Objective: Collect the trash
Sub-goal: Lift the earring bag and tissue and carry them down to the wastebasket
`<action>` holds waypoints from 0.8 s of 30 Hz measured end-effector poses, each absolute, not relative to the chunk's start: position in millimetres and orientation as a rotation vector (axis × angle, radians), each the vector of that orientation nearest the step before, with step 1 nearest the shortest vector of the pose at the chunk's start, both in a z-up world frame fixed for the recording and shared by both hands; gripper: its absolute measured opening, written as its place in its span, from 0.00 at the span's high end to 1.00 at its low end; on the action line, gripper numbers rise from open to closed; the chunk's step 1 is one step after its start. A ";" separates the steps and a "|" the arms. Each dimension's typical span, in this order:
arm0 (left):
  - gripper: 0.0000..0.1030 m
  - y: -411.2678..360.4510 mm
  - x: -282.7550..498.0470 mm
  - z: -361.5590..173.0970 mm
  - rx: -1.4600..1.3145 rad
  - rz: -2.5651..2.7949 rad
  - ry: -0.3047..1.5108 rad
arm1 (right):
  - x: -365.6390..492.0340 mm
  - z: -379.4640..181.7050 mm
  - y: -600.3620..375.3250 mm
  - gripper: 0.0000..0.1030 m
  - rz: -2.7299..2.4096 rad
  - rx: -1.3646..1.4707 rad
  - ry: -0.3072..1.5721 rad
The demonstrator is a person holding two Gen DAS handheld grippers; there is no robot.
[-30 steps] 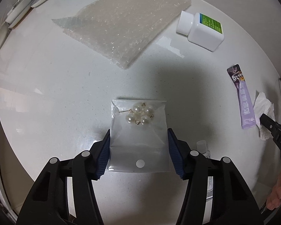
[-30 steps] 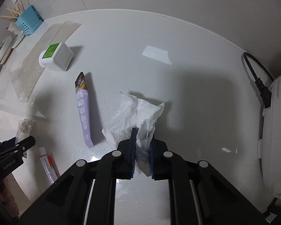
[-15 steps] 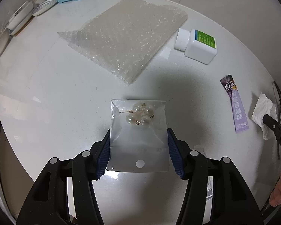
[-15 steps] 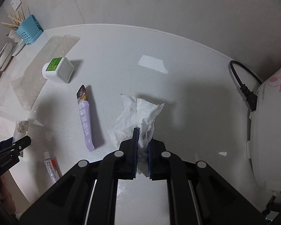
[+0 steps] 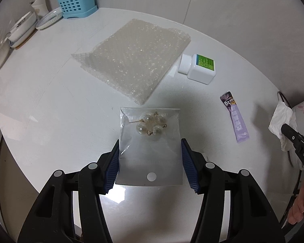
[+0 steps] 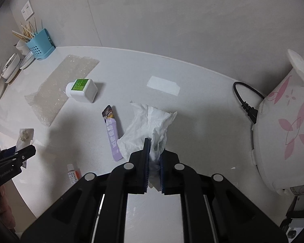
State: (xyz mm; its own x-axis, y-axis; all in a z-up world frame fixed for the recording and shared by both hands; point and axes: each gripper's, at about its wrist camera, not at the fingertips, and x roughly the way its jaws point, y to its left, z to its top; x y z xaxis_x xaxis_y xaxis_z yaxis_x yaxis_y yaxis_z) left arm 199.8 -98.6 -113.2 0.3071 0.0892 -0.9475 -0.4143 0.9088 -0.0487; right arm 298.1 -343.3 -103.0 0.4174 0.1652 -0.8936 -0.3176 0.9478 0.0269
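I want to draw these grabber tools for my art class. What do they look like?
Both are black plastic. The left gripper and right gripper each have two chunky fingers with round silver screws and ridged dark blue pads on the inner faces. Small white lettering is printed on their sides. No cables or sleeves show, only a bit of a hand.

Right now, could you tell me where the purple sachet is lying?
The purple sachet lies flat on the white table, left of centre in the right wrist view, between the white bottle and the tissue pinched by the right gripper.
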 end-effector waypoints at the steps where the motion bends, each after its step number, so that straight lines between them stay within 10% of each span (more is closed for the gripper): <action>1: 0.46 -98.2 198.0 -111.3 -0.301 0.335 1.209 | 294.1 -99.1 -342.4 0.93 0.301 -0.149 1.089; 24: 0.46 -67.4 101.2 -58.1 -0.164 0.175 1.084 | 157.2 -42.4 -279.6 0.93 0.240 -0.089 0.972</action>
